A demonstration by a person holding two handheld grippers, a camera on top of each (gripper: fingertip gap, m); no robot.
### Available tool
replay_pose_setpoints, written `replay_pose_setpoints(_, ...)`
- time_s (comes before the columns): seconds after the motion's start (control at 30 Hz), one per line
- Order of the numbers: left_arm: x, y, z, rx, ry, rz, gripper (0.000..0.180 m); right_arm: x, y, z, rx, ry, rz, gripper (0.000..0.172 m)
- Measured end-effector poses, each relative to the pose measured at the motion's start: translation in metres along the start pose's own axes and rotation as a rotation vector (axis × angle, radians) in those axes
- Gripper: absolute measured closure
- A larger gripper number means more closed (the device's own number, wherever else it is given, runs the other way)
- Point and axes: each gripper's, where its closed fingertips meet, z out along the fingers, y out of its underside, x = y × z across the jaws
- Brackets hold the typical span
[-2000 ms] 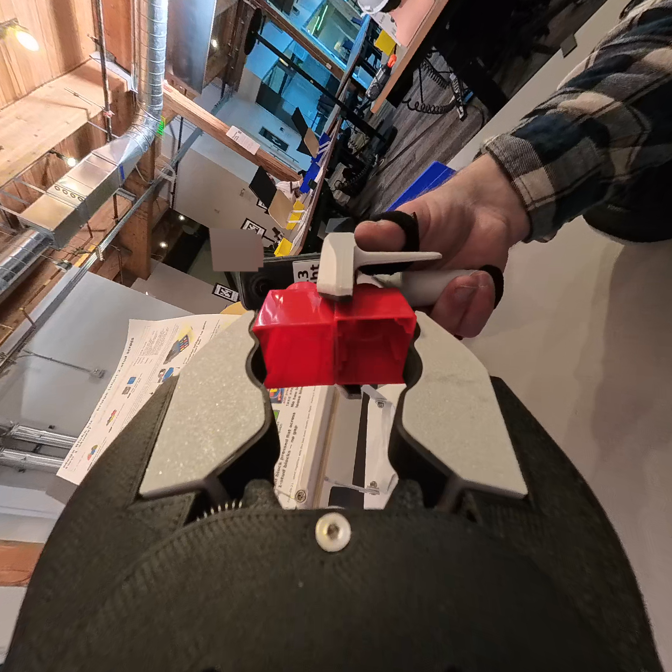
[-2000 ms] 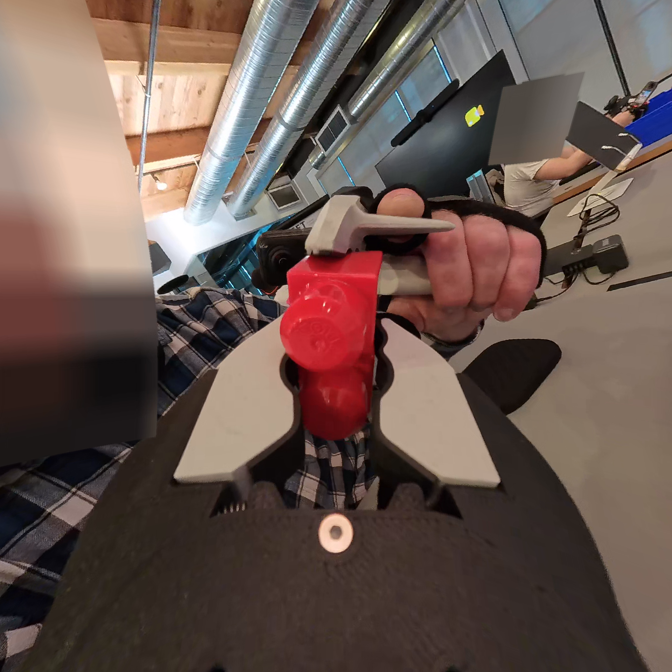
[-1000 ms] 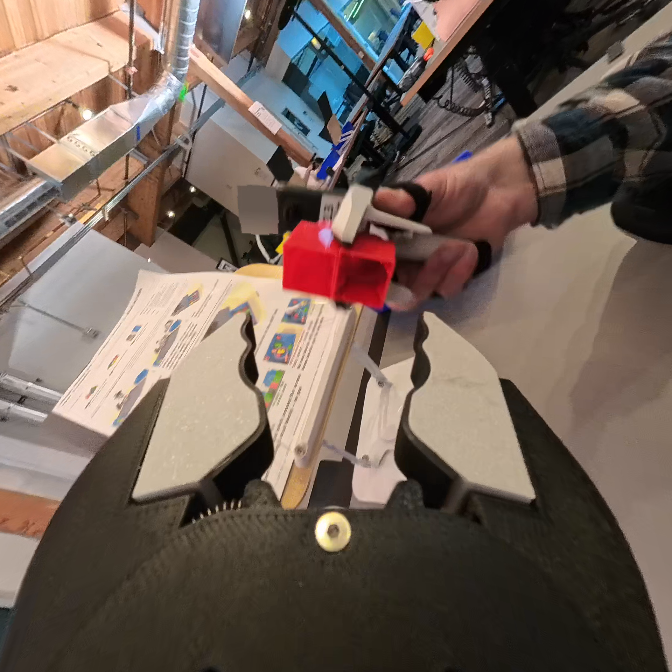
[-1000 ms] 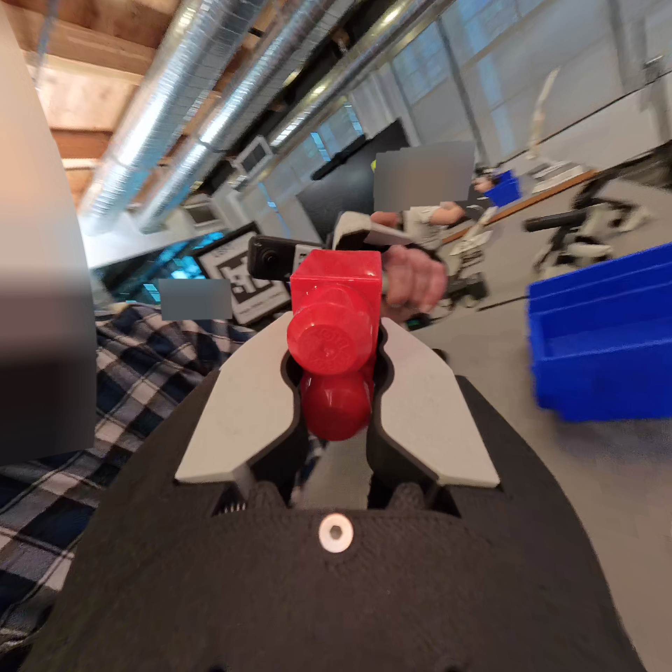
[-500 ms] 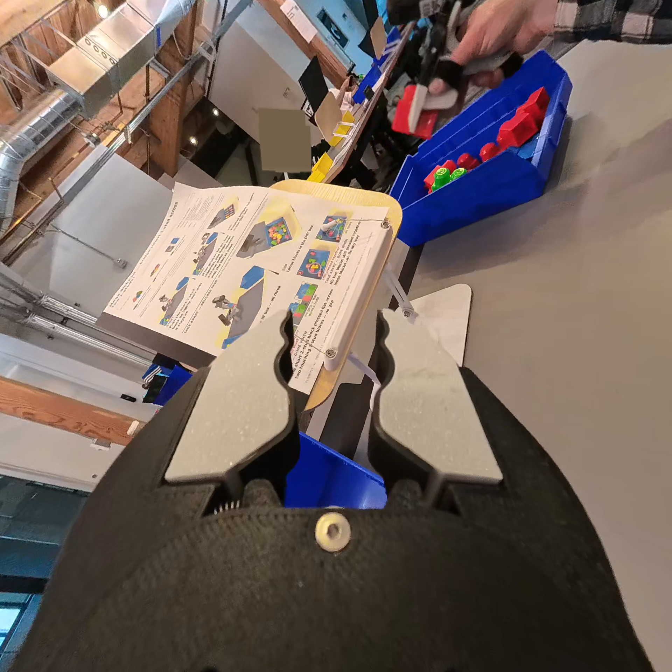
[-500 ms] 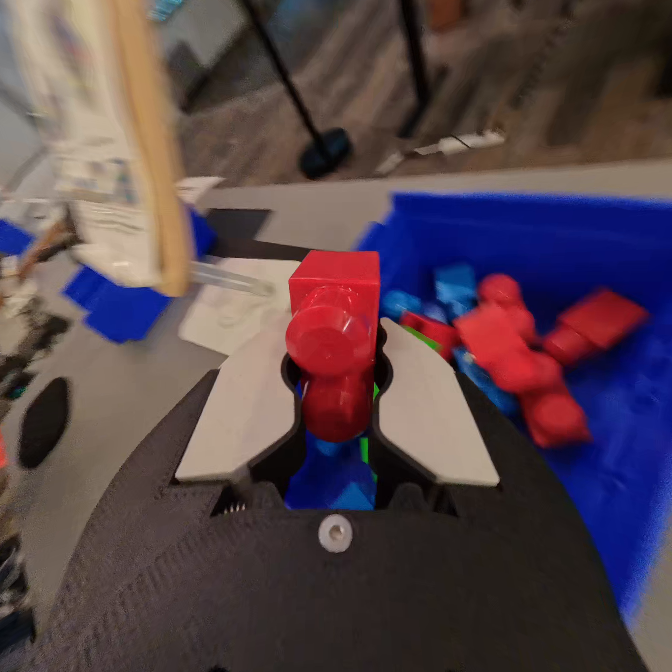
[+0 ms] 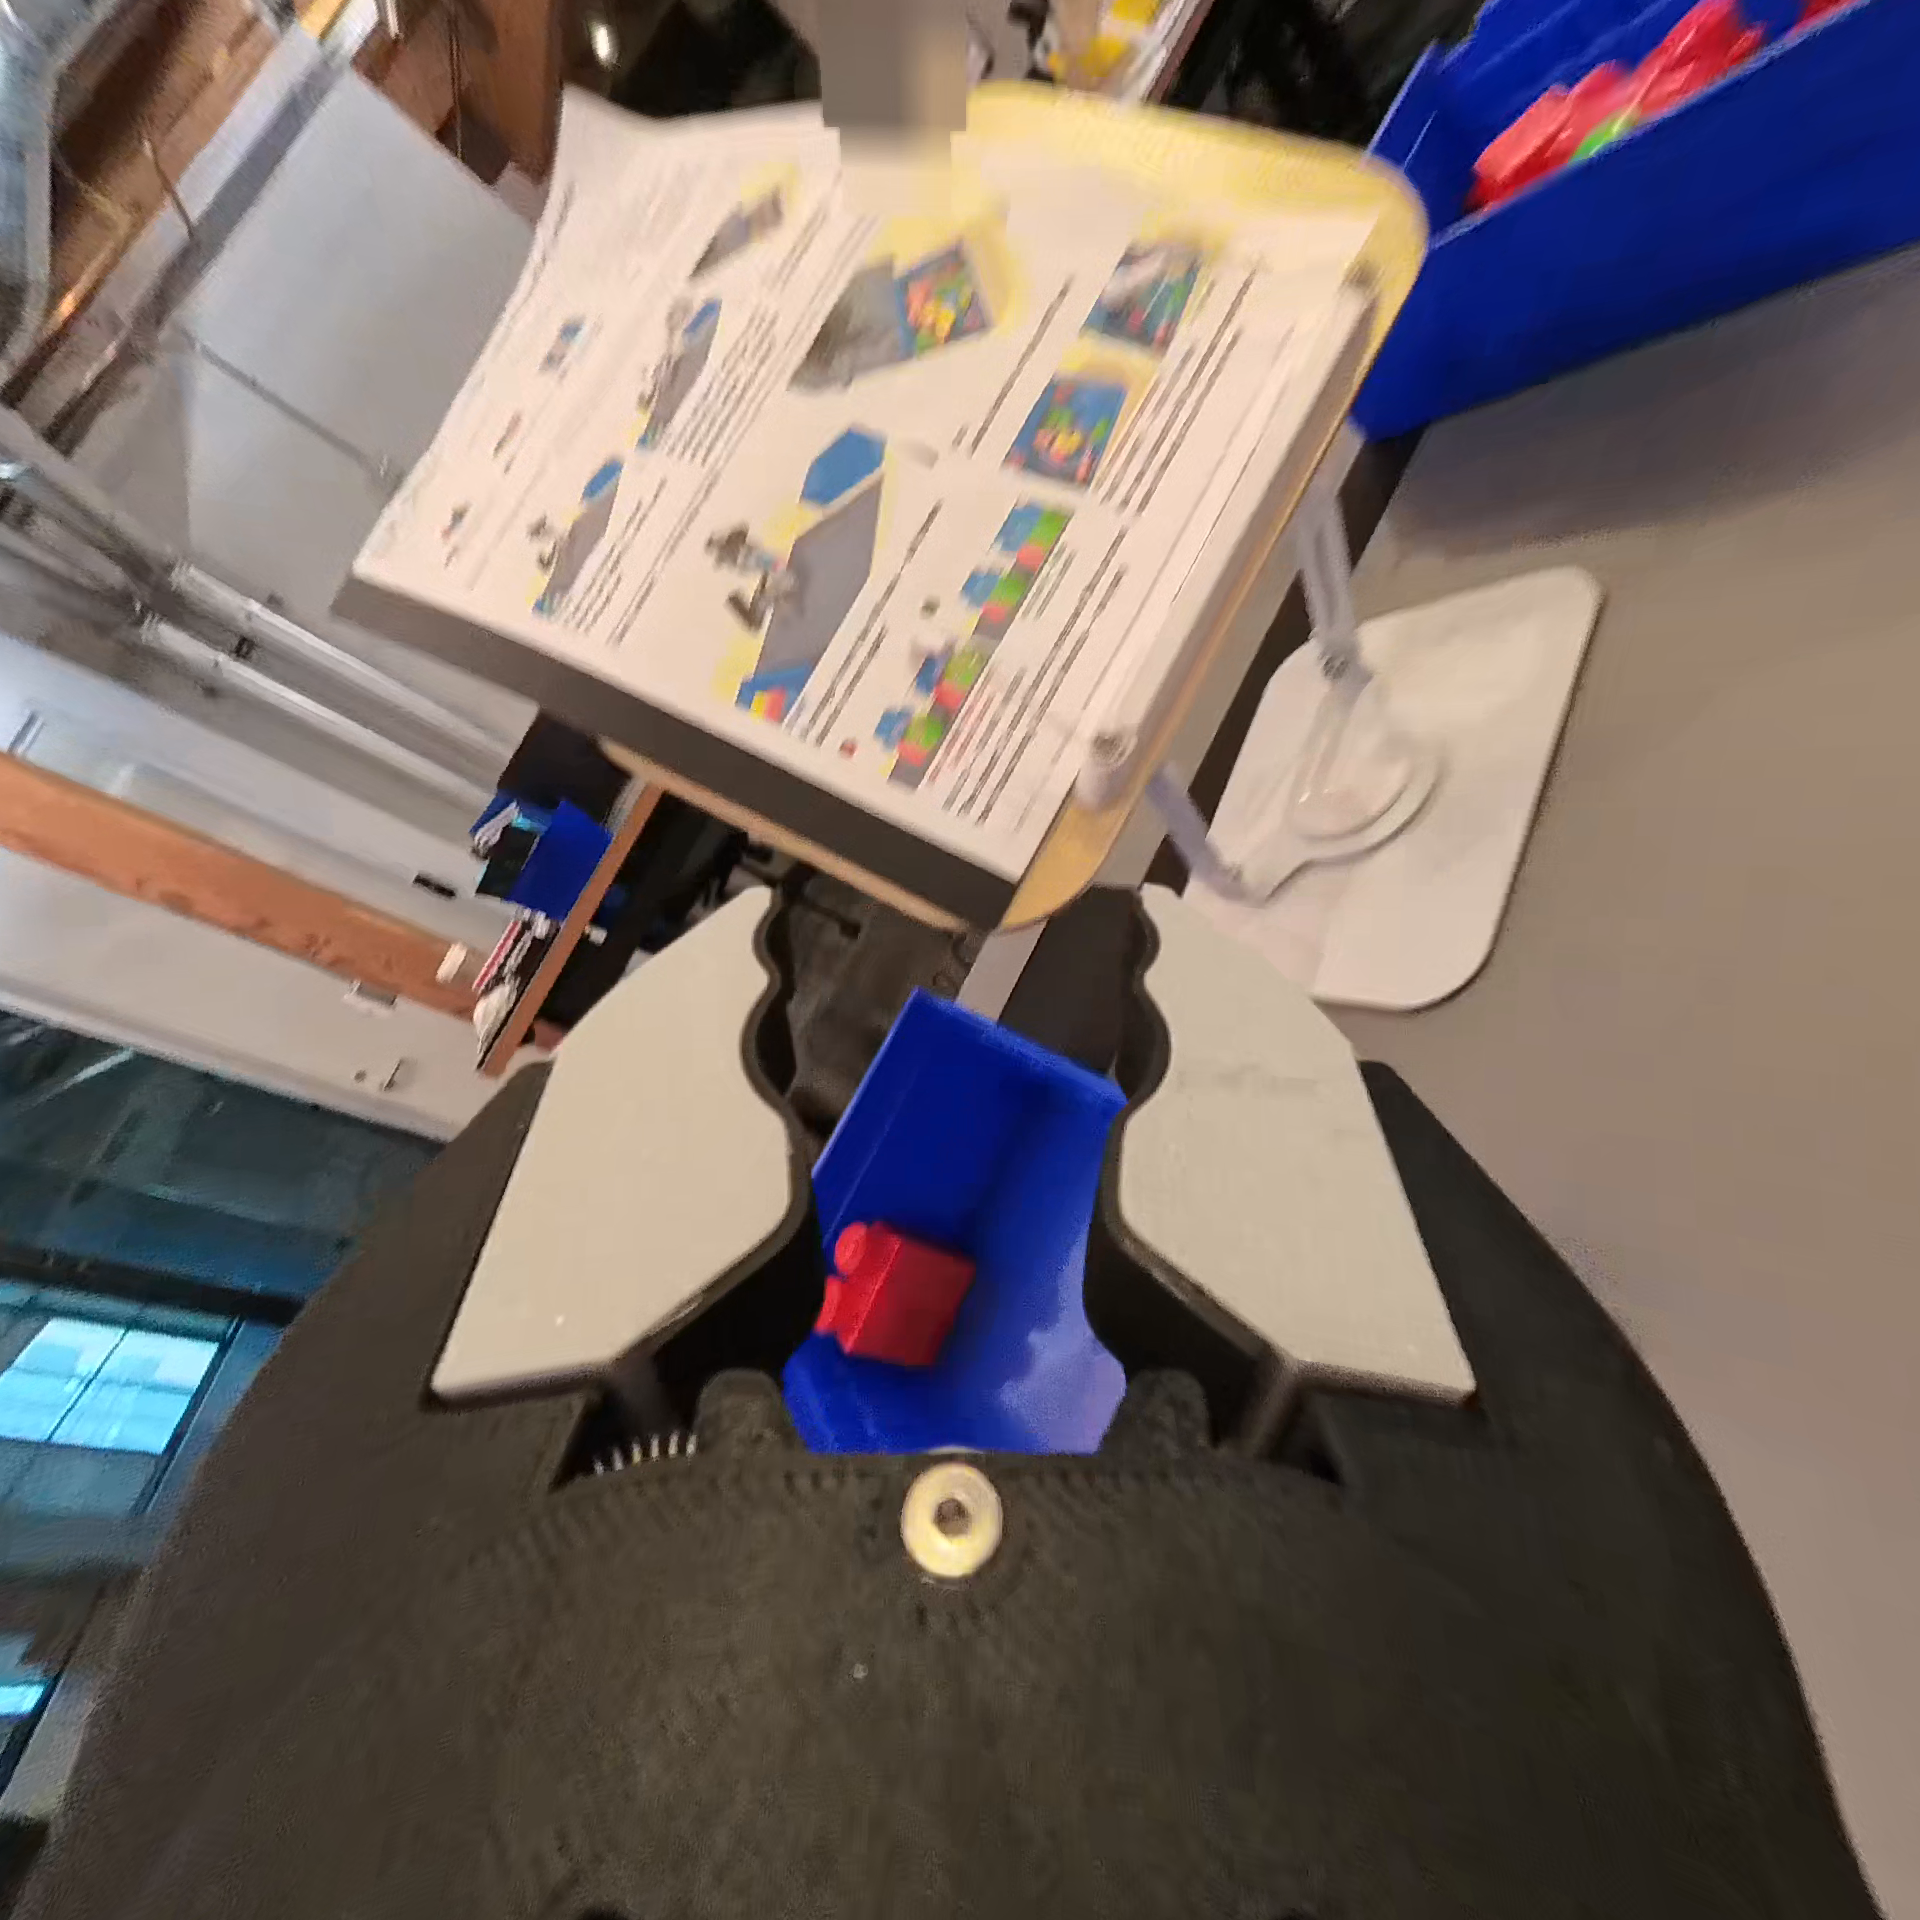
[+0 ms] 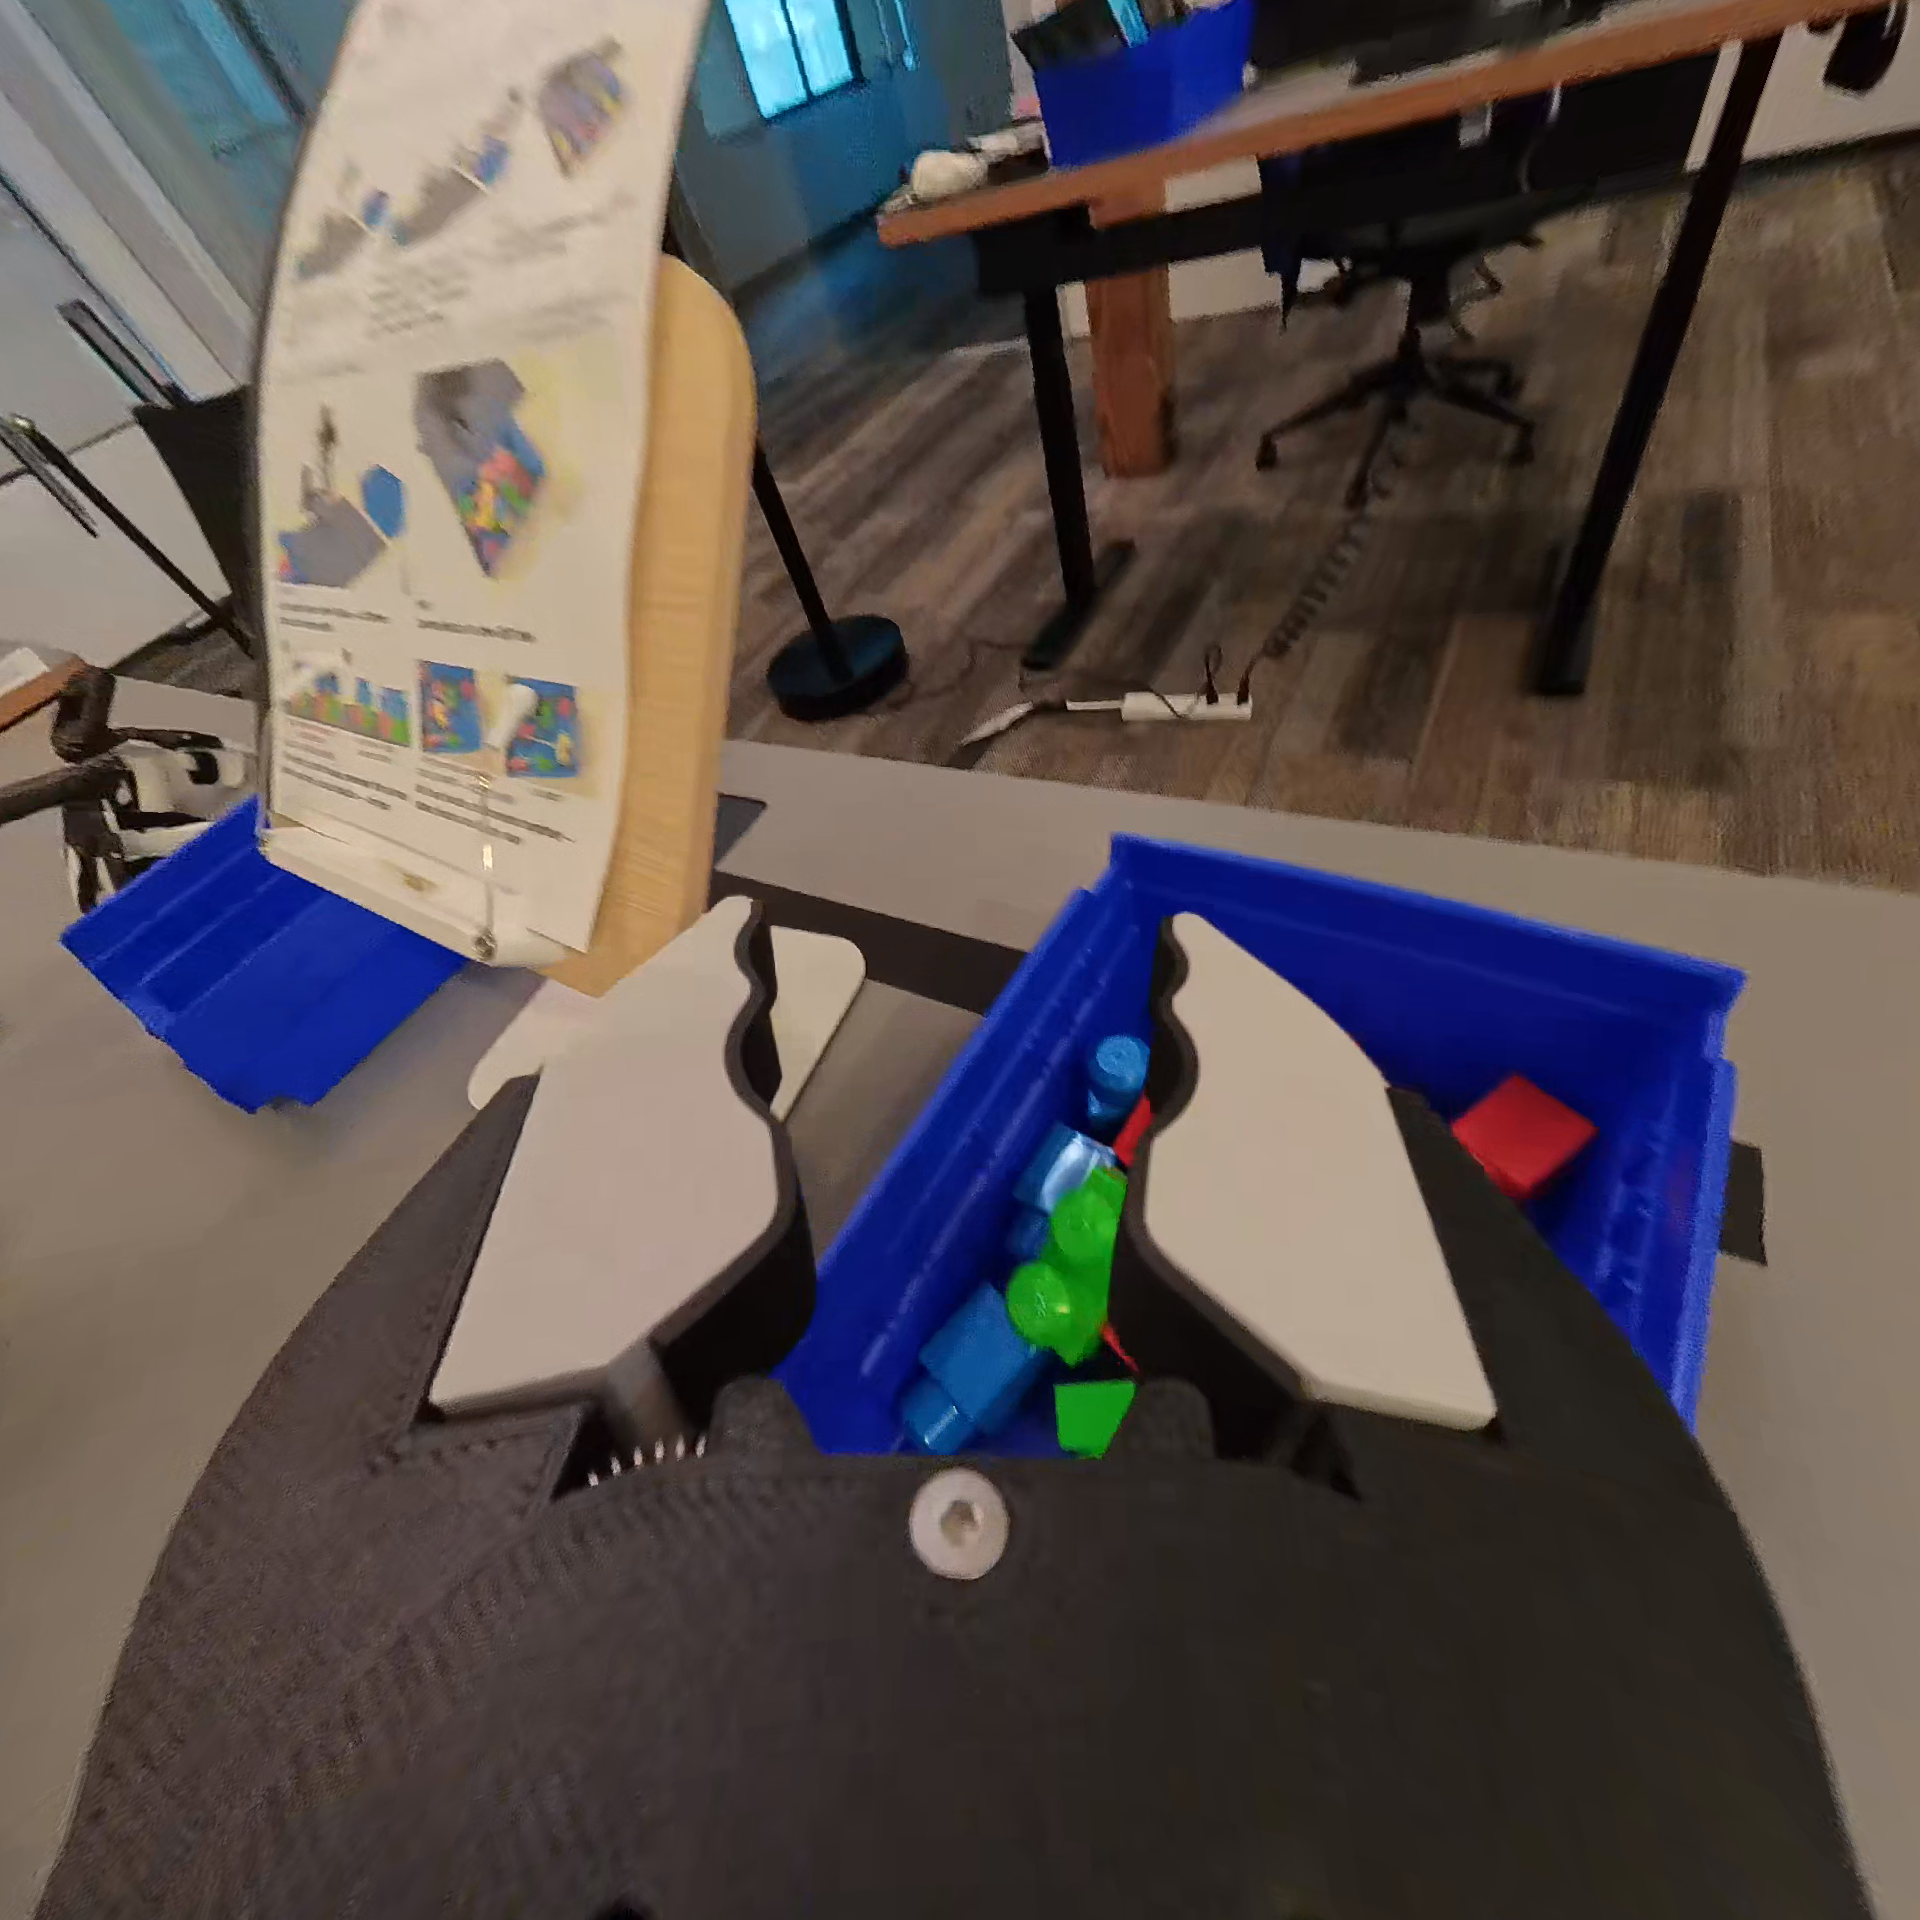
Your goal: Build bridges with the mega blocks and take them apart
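A red block (image 7: 894, 1304) is seen lying in a blue bin (image 7: 977, 1122), its long axis apparently slanted, studs toward the left. The left gripper (image 7: 951, 997) is spread wide above it, empty. The right gripper (image 8: 961, 987) is likewise released over another bin (image 8: 1403, 935) of blocks (image 8: 1049, 1288).

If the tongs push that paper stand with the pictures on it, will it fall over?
Maybe. The paper stand is tall and rests on a thin post over a flat white base, so a high push could tip it. A low push would probably slide it across the smooth table.
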Motion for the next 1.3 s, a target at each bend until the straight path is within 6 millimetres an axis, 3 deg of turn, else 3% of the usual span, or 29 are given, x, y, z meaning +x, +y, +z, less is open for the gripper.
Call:
replay_pose_setpoints(0.2, -0.032, 0.1, 0.032, -0.271, 0.068, 0.057, 0.115, -0.045, -0.004, 0.015, -0.006, -0.101, -0.075, 0.105)
replay_pose_setpoints(0.37, -0.033, 0.176, 0.078, -0.439, 0.277, 0.123, 0.118, -0.08, -0.002, 0.028, -0.017, -0.208, -0.105, 0.107)
replay_pose_setpoints(0.5, -0.049, 0.23, 0.106, -0.583, 0.387, 0.108, 0.119, -0.094, 0.003, 0.037, -0.044, -0.236, -0.135, 0.109)
replay_pose_setpoints(0.77, -0.047, 0.308, 0.138, -0.799, 0.589, 0.204, 0.121, -0.107, 0.011, 0.048, -0.077, -0.271, -0.159, 0.11)
replay_pose_setpoints(0.87, -0.041, 0.318, 0.145, -0.824, 0.642, 0.22, 0.129, -0.11, 0.011, 0.05, -0.078, -0.276, -0.167, 0.111)
replay_pose_setpoints(1.07, -0.036, 0.312, 0.147, -0.808, 0.677, 0.144, 0.141, -0.117, 0.01, 0.048, -0.079, -0.289, -0.189, 0.112)
replay_pose_setpoints(1.3, -0.015, 0.289, 0.117, -0.788, 0.705, 0.108, 0.144, -0.13, -0.001, 0.035, -0.043, -0.306, -0.231, 0.114)
